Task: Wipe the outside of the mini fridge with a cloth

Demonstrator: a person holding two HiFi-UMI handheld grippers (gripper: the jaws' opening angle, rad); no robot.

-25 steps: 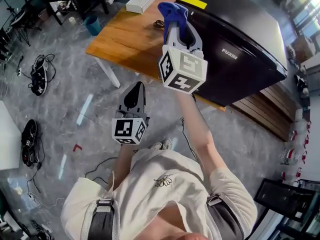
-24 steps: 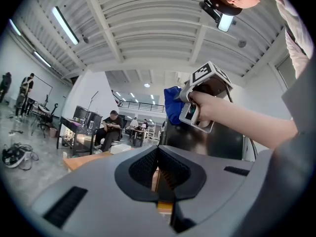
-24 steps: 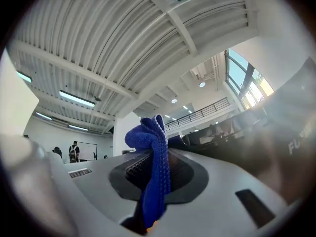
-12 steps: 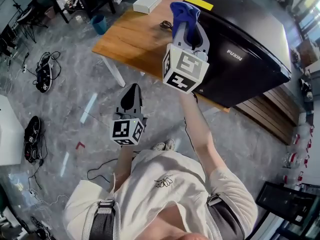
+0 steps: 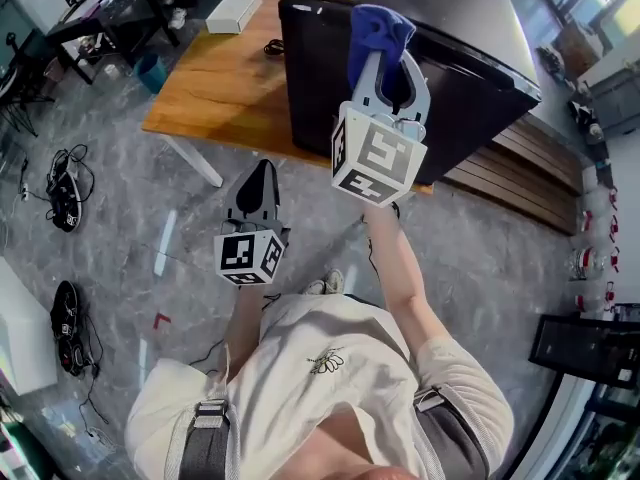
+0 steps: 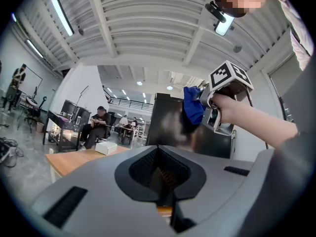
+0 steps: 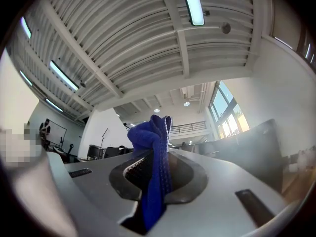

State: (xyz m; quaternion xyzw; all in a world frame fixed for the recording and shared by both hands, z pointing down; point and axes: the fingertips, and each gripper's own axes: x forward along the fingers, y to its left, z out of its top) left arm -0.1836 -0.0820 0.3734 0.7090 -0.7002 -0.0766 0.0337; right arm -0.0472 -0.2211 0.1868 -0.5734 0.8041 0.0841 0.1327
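Head view, looking steeply down: a grey floor (image 5: 120,268) with cables (image 5: 62,183) strewn at the left. On the far side stands a wooden desk (image 5: 220,88), and a black mini fridge (image 5: 470,78) sits on its right end, dark front face turned toward the person. The right gripper (image 5: 385,53) is raised in front of the fridge's upper edge, its fingers clenched on a blue cloth (image 5: 378,26) that bunches above the tips; I cannot tell whether the cloth touches the fridge. In the right gripper view the cloth (image 7: 155,147) hangs down between the closed fingers. The left gripper (image 5: 262,168) hangs lower and nearer, over the floor, well apart from the fridge; its own view shows the fingers pressed together on nothing. A white box (image 5: 232,10) lies at the desk's far edge.
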